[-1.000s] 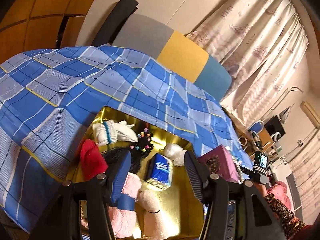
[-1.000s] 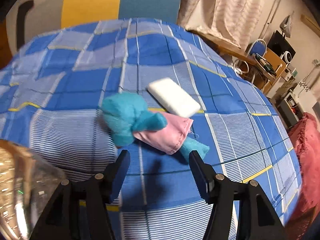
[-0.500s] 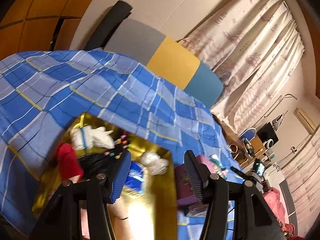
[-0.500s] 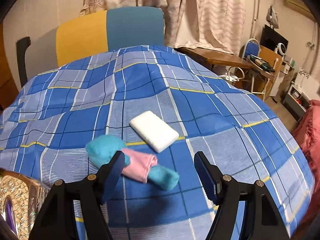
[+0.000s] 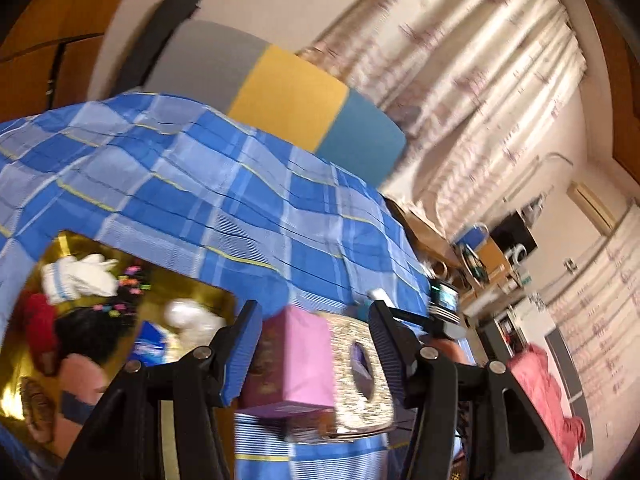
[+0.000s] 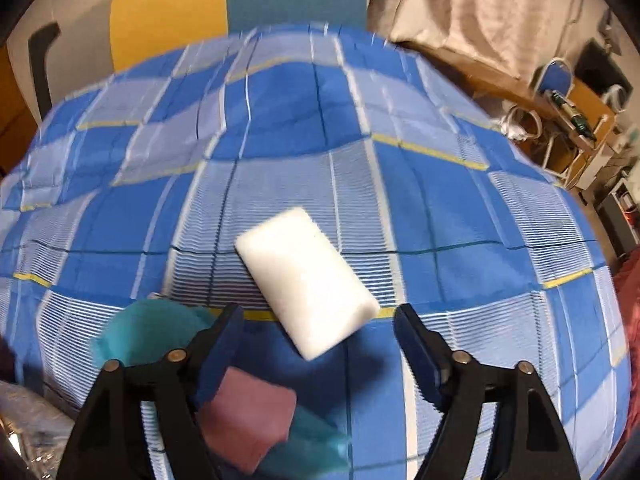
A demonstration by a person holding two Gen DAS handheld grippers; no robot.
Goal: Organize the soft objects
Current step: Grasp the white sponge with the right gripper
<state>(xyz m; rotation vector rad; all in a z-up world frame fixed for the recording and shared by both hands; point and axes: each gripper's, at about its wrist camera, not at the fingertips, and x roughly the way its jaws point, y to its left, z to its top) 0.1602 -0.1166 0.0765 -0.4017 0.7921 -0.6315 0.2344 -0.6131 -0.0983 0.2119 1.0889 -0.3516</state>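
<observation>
Left wrist view: the left gripper (image 5: 314, 336) hangs above the blue checked bedspread (image 5: 224, 200) with its jaws apart and nothing pressed between them. Beyond its fingers stands a pink box (image 5: 300, 360) beside a glittery silver panel with a slot (image 5: 360, 368). To the left lies a gold tray (image 5: 188, 292) holding a white glove (image 5: 76, 276), a red item (image 5: 38, 320), a blue packet (image 5: 150, 340) and other blurred soft things.

Right wrist view: the right gripper (image 6: 318, 344) points steeply down, its jaws opening and empty. The white sponge (image 6: 306, 282) lies on the bedspread, ahead of the fingertips, apart from both. A teal and pink cloth bundle (image 6: 160, 336) lies at lower left, partly behind the left finger.
</observation>
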